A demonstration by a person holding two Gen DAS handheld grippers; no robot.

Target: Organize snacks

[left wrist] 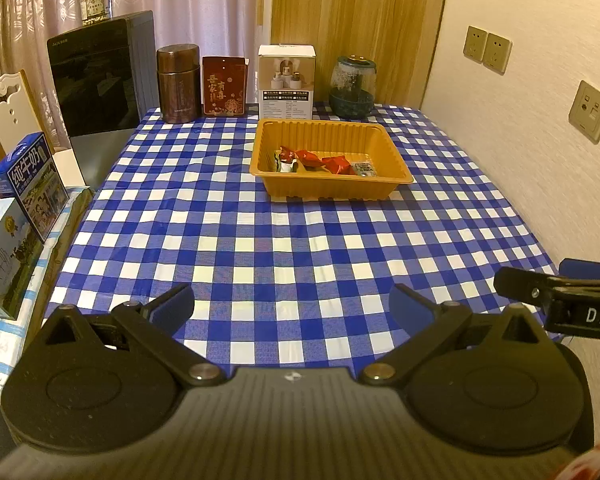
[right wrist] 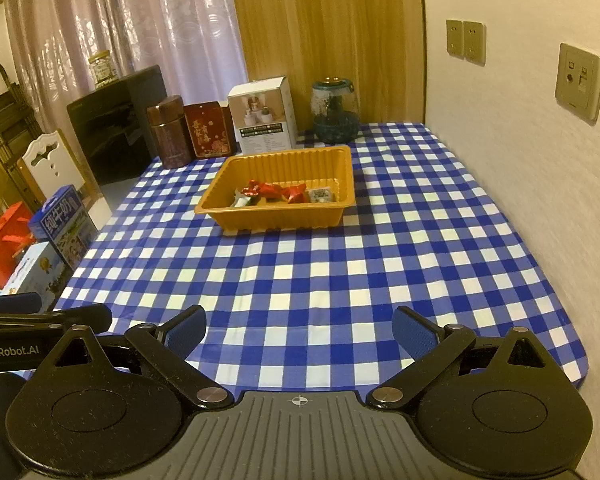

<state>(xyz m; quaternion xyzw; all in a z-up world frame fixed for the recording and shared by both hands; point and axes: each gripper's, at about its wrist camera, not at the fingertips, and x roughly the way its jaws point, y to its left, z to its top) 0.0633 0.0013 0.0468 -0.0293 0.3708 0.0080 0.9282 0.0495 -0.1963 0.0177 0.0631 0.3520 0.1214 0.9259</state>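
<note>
An orange plastic tray (left wrist: pixel 392 144) stands on the blue checked table toward the back; it also shows in the right wrist view (right wrist: pixel 348 172). Several wrapped snacks lie along its near side: red wrappers (left wrist: pixel 310 158) (right wrist: pixel 272 190), a green-white one (left wrist: pixel 284 166) and a small silver packet (left wrist: pixel 365 169) (right wrist: pixel 320 195). My left gripper (left wrist: pixel 292 308) is open and empty over the near table edge. My right gripper (right wrist: pixel 300 330) is open and empty beside it, and its side shows at the left view's right edge (left wrist: pixel 560 300).
Along the back stand a brown canister (left wrist: pixel 179 82), a red box (left wrist: pixel 225 85), a white carton (left wrist: pixel 286 82) and a glass jar (left wrist: pixel 353 86). Milk cartons (left wrist: pixel 28 184) sit on a low surface at left. A wall with sockets (right wrist: pixel 580 82) runs along the right.
</note>
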